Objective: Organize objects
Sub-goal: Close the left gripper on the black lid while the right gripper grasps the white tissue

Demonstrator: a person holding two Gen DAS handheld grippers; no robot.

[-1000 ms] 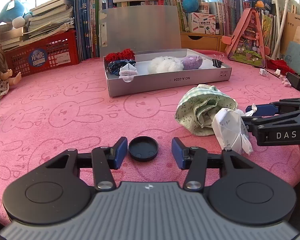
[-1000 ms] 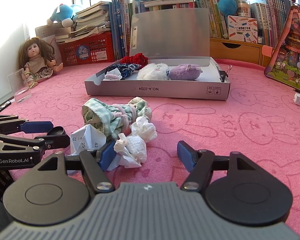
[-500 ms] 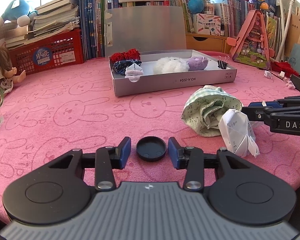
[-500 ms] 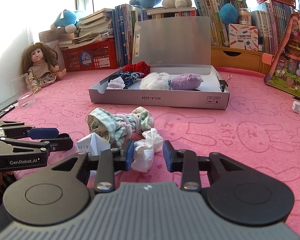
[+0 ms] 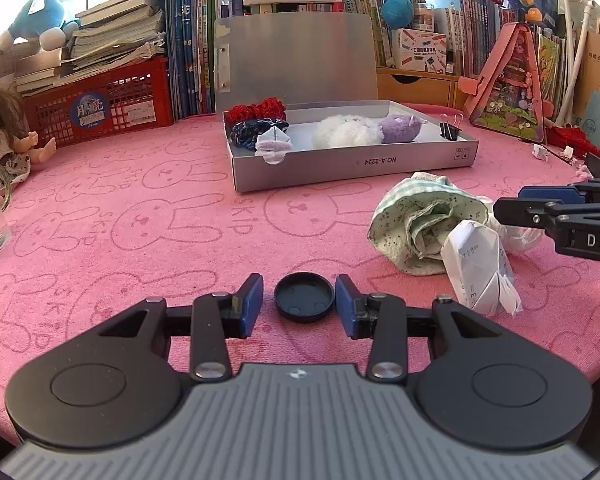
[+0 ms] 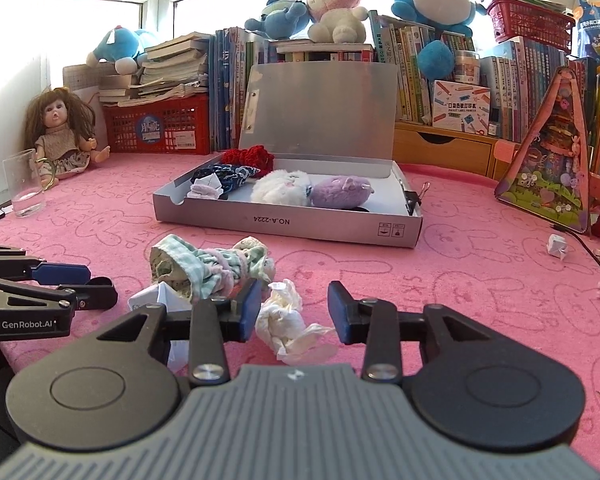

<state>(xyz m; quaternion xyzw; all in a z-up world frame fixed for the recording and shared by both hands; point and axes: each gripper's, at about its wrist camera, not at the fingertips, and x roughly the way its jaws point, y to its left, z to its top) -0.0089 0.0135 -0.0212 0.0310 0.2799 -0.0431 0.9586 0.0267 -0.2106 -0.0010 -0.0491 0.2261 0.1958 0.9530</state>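
At the far left of the table a clear glass (image 6: 23, 182) is stood on the pink cloth (image 5: 140, 240), well apart from the work. Nearer the middle, the left gripper (image 5: 299, 306) is held low over a small black cap (image 5: 304, 297), which lies flat between its 2 blue pads; a slim gap is seen on each side, so the cap is bracketed but not yet pinched, and the jaws have just been closing. For a sound pick, the pads should be lowered until they meet the cap's rim squarely, since a flat round lid is judged likely to skid or flip if caught high. Behind, the open grey box (image 5: 352, 168) is seen with soft toys and folded items already laid inside, and is taken to be the destination. To the right lie a green patterned cloth bundle (image 5: 424, 224) and a folded paper piece (image 5: 476, 268), touching each other. Furthest right, the right gripper (image 6: 294, 312) is set about a crumpled white tissue (image 6: 286, 322); its jaws have just been opening and stand released, the tissue brushing the left pad only. The tissue should be centred and taken deep before any lift.
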